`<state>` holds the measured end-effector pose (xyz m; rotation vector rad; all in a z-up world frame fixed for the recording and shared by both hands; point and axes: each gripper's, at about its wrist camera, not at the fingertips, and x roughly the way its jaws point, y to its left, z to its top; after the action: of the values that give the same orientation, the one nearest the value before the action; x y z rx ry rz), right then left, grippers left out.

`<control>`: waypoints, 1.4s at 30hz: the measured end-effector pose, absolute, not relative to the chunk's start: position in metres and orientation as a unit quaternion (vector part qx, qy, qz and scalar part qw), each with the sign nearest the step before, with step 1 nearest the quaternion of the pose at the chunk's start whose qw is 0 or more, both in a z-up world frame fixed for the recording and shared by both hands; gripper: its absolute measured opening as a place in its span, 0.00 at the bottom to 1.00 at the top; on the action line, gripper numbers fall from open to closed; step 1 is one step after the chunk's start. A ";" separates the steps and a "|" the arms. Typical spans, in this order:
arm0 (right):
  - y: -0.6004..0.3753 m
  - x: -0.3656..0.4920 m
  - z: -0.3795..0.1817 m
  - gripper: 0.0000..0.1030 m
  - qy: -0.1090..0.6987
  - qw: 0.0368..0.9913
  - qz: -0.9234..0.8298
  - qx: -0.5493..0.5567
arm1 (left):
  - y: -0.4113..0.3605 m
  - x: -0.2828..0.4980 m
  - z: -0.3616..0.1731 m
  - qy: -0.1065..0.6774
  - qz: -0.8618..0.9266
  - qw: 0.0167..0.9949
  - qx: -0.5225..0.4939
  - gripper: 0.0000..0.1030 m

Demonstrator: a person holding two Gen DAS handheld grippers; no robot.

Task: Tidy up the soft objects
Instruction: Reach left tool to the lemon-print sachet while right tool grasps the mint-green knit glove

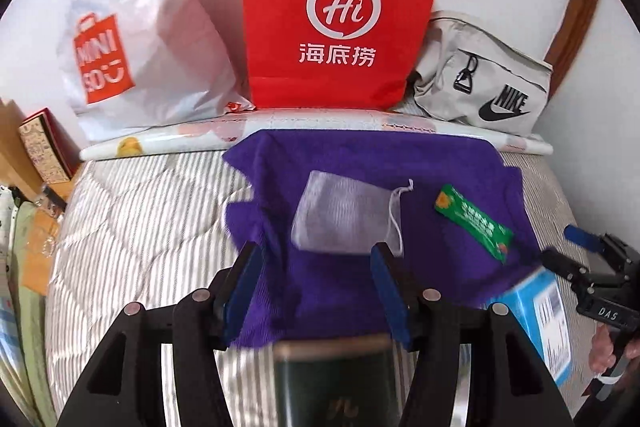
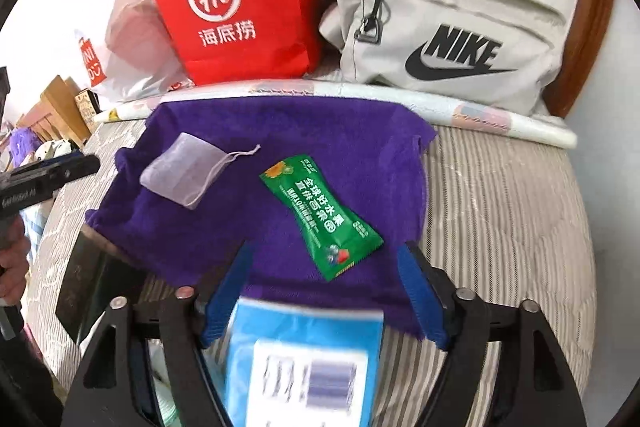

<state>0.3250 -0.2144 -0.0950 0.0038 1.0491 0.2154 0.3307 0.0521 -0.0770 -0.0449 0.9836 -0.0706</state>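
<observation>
- Left gripper (image 1: 316,263): its blue jaws are standing partly apart above the purple cloth (image 1: 360,163), gripping nothing; a dark box (image 1: 332,379) is lying below and between them, near the front edge of the bed (image 1: 132,211), untouched by the pads.
- Purple cloth: it is lying spread on the striped bed, its far edge against the rolled mat (image 1: 280,131). Judged soft and limp, it is best pinched at a free corner or edge, since it will likely drape and drag whatever rests on it.
- Mesh drawstring pouch (image 1: 340,215): it is resting on the left part of the cloth. It seems very light and flimsy; the gathered neck by the cord is probably offering the surest hold.
- Green sachet (image 2: 320,215): it is lying diagonally at the cloth's middle, apart from the pouch. Its glossy film is likely slippery; a crimped end looks like the best place to grip.
- Right gripper (image 2: 326,287): its jaws are standing wide, holding nothing; a blue box (image 2: 308,359) is lying beneath them at the cloth's near edge.
</observation>
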 end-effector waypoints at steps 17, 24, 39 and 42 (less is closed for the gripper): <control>-0.156 0.206 -0.061 0.80 0.417 0.880 0.226 -0.008 | 0.088 0.210 -0.079 0.460 -0.034 0.886 -0.056 0.53; -0.115 0.198 -0.085 0.80 0.426 0.871 0.242 -0.028 | 0.109 0.177 -0.106 0.474 -0.024 0.878 -0.062 0.53; -0.101 0.209 -0.109 0.16 0.444 0.864 0.238 -0.001 | 0.127 0.154 -0.149 0.493 -0.044 0.863 -0.100 0.53; -0.109 0.204 -0.095 0.15 0.428 0.872 0.237 0.007 | 0.121 0.150 -0.151 0.494 -0.051 0.862 -0.097 0.53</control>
<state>0.2036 -0.1092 -0.0954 0.0140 0.8936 0.4955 0.1500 0.1215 -0.1506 -0.2043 1.0368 -0.1072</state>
